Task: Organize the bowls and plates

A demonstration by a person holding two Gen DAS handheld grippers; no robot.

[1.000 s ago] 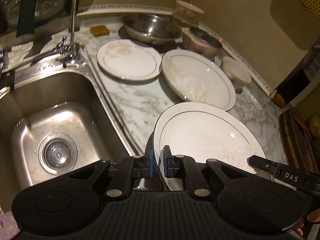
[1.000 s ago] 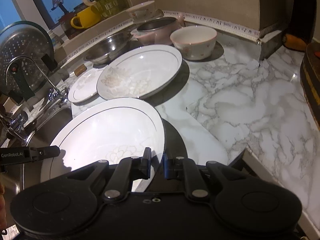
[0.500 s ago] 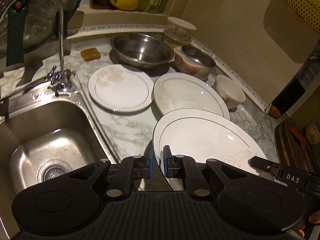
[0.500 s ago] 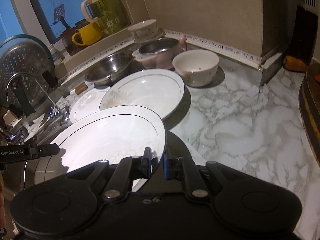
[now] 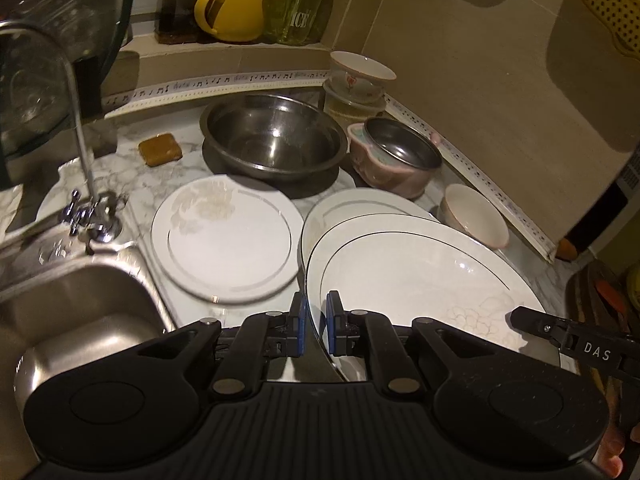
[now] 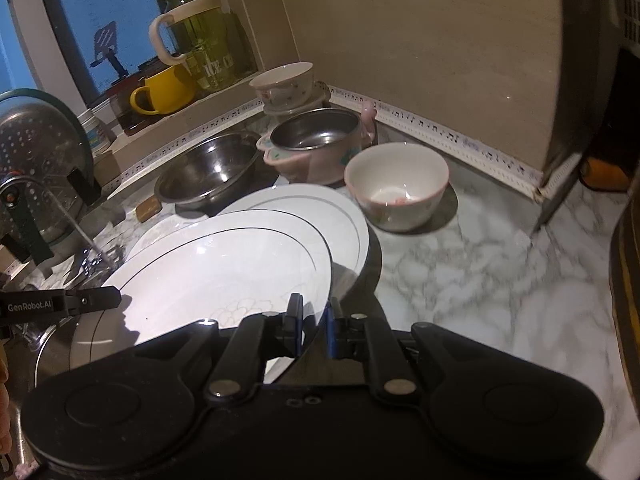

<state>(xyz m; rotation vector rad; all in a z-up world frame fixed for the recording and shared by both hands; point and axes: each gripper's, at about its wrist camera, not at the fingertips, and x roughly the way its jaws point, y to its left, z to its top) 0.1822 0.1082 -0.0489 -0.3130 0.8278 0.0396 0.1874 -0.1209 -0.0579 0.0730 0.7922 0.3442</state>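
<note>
White and silver-rimmed, the large plate [image 5: 404, 276] you hold is clenched at opposite rims by your left tool [image 5: 316, 330] and right tool [image 6: 314, 330], overlapping a second deep plate [image 6: 320, 212].

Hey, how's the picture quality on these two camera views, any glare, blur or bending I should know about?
Left wrist view: dim warm light, the tap smeared by motion blur, the wall trim bowed by the fisheye lens. Right wrist view: bright glare washes out the held plate, the left tongs cast a dark shadow on it, and the marble counter looks soft.
</note>
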